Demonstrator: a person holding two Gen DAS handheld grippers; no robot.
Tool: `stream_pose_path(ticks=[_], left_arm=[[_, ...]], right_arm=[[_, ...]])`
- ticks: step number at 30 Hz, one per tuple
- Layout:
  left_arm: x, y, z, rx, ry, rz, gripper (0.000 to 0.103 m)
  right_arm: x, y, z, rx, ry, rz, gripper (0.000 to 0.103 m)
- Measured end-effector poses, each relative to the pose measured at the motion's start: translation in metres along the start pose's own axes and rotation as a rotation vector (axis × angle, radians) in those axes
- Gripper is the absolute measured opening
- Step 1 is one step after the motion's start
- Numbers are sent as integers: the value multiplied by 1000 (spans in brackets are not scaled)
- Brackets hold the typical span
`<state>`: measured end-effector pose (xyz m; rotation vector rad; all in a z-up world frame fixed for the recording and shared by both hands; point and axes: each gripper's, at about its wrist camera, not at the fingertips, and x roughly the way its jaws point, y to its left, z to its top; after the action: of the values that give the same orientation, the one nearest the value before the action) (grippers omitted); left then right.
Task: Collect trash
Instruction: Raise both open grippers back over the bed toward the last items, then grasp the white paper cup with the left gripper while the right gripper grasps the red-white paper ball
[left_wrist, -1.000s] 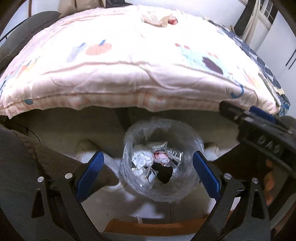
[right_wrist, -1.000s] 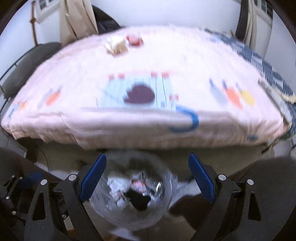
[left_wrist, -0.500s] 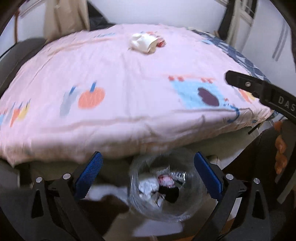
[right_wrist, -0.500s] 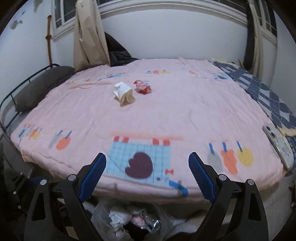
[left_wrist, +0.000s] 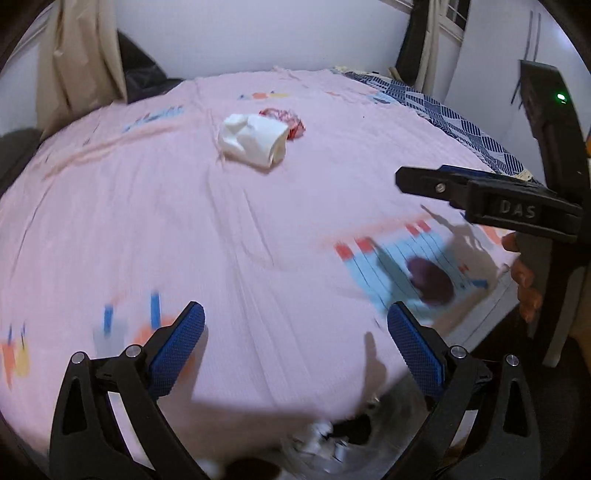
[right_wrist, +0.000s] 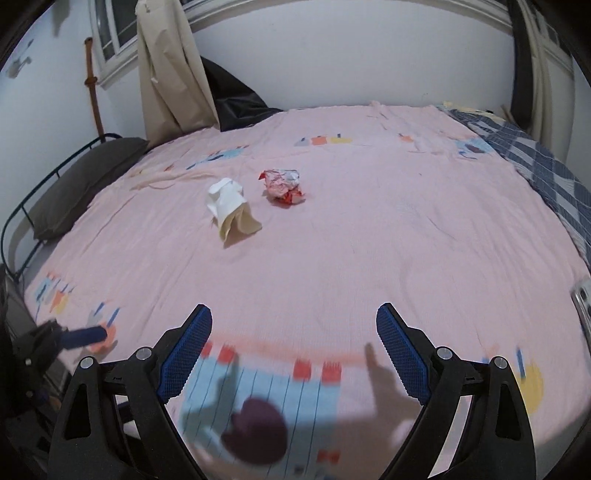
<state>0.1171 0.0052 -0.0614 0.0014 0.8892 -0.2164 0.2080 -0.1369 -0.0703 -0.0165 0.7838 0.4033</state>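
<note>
A second ago both views look down into the clear bag of rubbish below the bed edge; now they are lifted and face across the pink bedspread (right_wrist: 369, 240). The left gripper (left_wrist: 295, 350) and the right gripper (right_wrist: 293, 352) both have their jaws released wide, with nothing between them. The bag (left_wrist: 332, 448) shows only as a blurred sliver under the left jaws. Two pieces remain on the bed, well ahead of both jaws and a little to their left: a crumpled white paper (right_wrist: 231, 203) and, just beside it, a red and silver wrapper (right_wrist: 282, 184). This reads as the reach for the next piece beginning, neither one touched yet
</note>
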Motion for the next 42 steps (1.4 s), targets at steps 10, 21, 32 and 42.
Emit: stream_pose_path(ticks=[10,21,32,42], left_arm=[[43,39,48,-110,-28,-108,97],[76,60,81,-109,-28,-116,97],[96,80,102,-99,-37,-141,97],[111,73,126,-104,-71,-165,97]], right_arm=[[73,-15,55,61,7,80,85],[142,-25,100,160,27,116,72],[177,-27,122,217,31,227,34],[146,-35,123,190,-32,240,33]])
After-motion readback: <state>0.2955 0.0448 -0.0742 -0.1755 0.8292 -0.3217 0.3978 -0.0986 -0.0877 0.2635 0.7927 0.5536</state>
